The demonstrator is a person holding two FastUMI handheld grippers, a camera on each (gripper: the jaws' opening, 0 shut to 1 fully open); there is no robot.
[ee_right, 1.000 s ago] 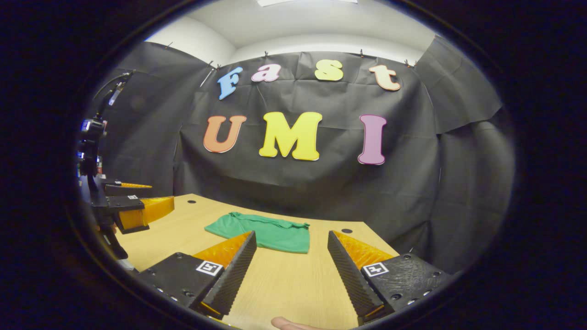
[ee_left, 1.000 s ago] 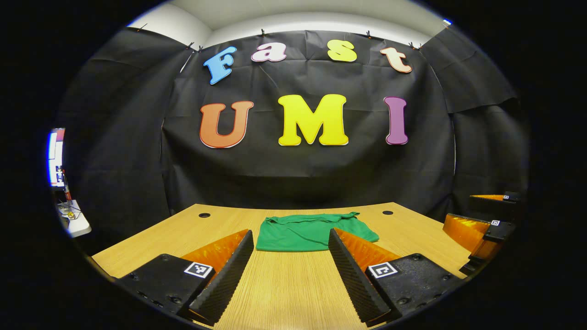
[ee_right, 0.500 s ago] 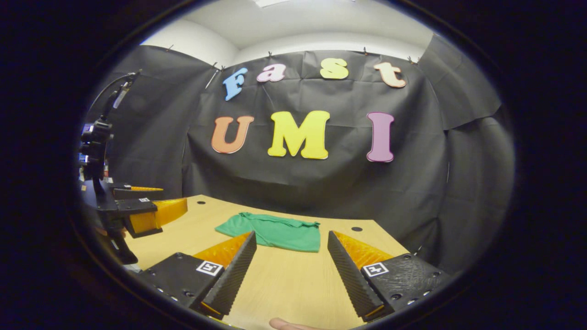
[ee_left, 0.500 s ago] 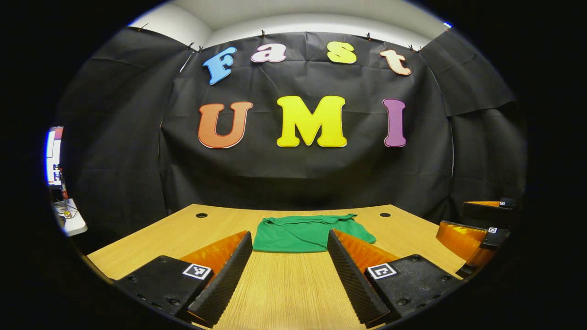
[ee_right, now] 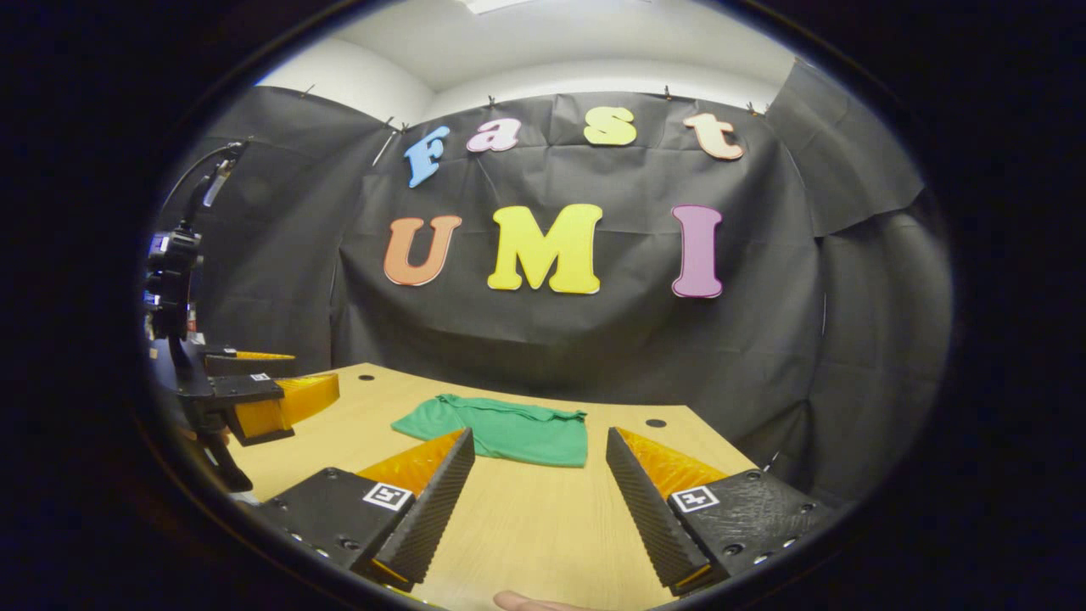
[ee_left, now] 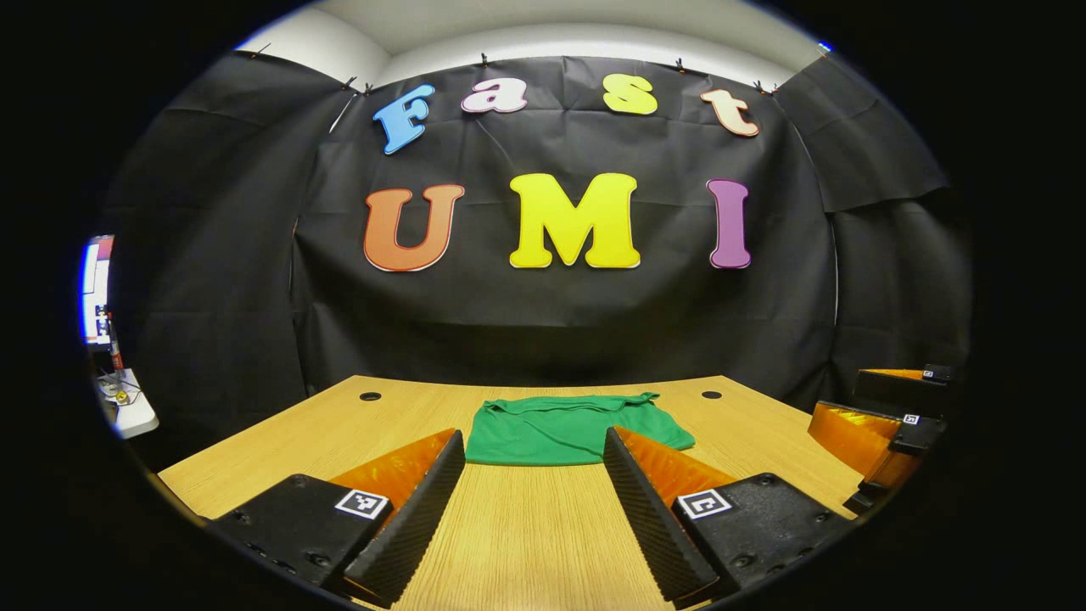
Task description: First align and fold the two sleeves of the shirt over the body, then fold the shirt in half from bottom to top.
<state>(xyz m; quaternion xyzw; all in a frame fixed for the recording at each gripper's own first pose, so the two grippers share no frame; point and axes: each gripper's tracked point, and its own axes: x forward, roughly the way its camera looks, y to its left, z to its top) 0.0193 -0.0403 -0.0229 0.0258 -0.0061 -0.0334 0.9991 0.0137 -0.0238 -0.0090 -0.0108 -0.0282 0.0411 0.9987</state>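
Lying flat at the table's far middle, the green shirt sits straight ahead of the left gripper and ahead-left of the right gripper, well apart from both; the left looks nearer. Both grippers gape, holding nothing. The shirt's long axis runs sideways; it seems already folded compact, though details blur.

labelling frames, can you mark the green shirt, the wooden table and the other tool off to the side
green shirt point(ee_left: 551, 433), left gripper view, middle of the cloth
wooden table point(ee_left: 543, 535), left gripper view, bare top
right tool point(ee_left: 882, 416), left gripper view, between its fingertips
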